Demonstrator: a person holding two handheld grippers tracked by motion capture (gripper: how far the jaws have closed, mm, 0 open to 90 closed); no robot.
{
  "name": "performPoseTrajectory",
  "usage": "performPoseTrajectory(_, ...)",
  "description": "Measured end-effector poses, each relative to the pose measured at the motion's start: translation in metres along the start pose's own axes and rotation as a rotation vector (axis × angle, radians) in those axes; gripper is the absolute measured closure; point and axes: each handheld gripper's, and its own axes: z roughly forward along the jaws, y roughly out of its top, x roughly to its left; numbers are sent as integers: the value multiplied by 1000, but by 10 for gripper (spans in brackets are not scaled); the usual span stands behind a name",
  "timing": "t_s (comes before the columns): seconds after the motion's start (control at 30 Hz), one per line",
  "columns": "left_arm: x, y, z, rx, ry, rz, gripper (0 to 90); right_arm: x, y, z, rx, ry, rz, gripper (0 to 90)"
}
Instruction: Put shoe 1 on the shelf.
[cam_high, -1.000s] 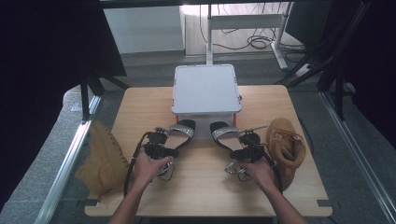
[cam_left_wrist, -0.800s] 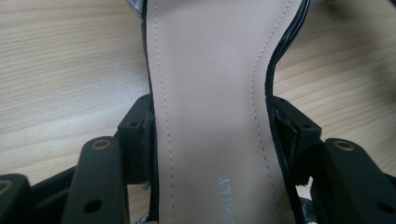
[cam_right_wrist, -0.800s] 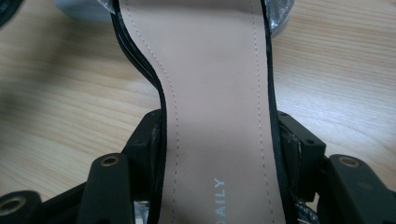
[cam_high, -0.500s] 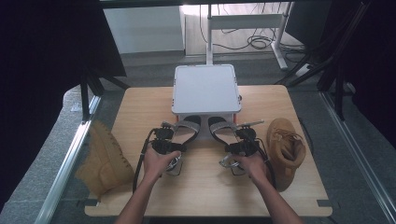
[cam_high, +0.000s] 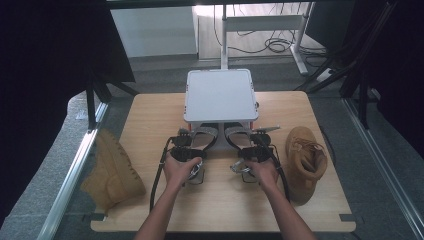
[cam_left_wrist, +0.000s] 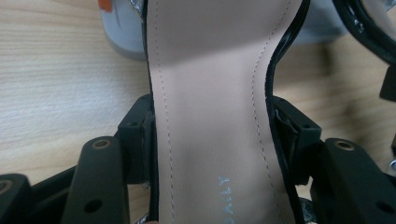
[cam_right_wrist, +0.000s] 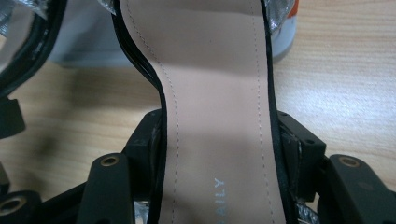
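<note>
Both grippers are clamped on a sandal each, jaws squeezing the sole at its narrow waist. The left gripper (cam_left_wrist: 205, 154) has the left sandal (cam_left_wrist: 210, 93) pinched between its pads, and the right gripper (cam_right_wrist: 217, 154) has the right sandal (cam_right_wrist: 210, 84) the same way, pink insoles facing up.

In the high view the 2 sandals sit side by side mid-table with their toe ends tucked under the front edge of the grey box (cam_high: 219, 95), which looks like where they're headed. So I'd say the pick-up part is done and the actual stowing is what's left; the lid seems shut from here, can't tell how they'd get in.

Both hands (cam_high: 181, 169) come in from the bottom, forearms angled slightly inward, grippers held low and pointing forward at the box. 2 tan boots (cam_high: 305, 162) sit off at the sides, untouched.
</note>
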Motion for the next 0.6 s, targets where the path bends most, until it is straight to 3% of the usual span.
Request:
performPoseTrajectory(0.1, -3, 2, 4, -8, 6, -10, 410, 1, 3, 2, -8, 11, 33, 420)
performPoseTrajectory(0.43, -5, 8, 17, -49, 48, -61, 411, 10, 8, 10, -55, -34, 71, 420)
performPoseTrajectory(0.6, -5, 8, 23, -53, 65, -65, 410, 15, 7, 20, -67, -43, 75, 420)
